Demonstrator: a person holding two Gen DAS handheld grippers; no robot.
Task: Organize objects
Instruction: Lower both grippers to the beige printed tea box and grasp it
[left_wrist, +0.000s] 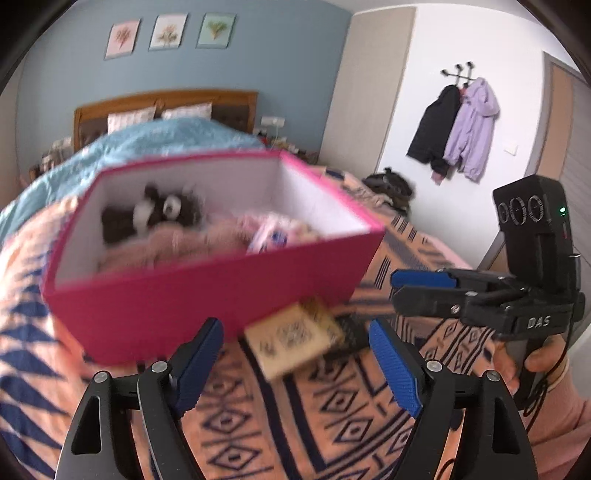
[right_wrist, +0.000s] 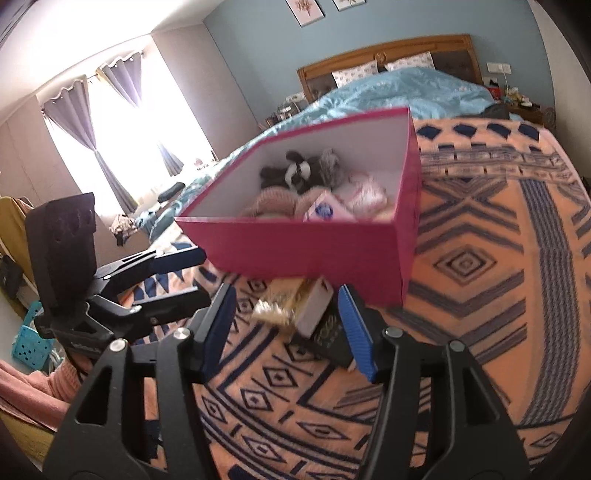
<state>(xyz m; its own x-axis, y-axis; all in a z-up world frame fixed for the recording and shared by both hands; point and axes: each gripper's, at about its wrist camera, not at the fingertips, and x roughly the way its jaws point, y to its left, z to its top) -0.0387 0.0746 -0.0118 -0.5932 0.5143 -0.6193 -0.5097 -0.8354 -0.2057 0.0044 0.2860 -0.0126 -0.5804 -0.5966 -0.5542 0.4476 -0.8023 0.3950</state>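
Note:
A pink box (left_wrist: 207, 295) with white inside walls sits on the orange patterned blanket (left_wrist: 332, 406); it also shows in the right wrist view (right_wrist: 303, 251). It holds a black and white plush toy (left_wrist: 162, 210), a tan plush (left_wrist: 177, 243) and a small pink and blue packet (right_wrist: 327, 211). A small beige box (left_wrist: 295, 339) and a dark flat box (right_wrist: 328, 339) lie just in front of it. My left gripper (left_wrist: 295, 365) is open and empty, just short of the beige box. My right gripper (right_wrist: 288, 325) is open and empty over the same small boxes.
The bed has a blue quilt (left_wrist: 155, 140), pillows and a wooden headboard (right_wrist: 384, 51). Coats (left_wrist: 458, 129) hang on the white wall. A curtained window (right_wrist: 122, 122) is at the left. A turquoise basket (right_wrist: 29, 343) stands on the floor beside the bed.

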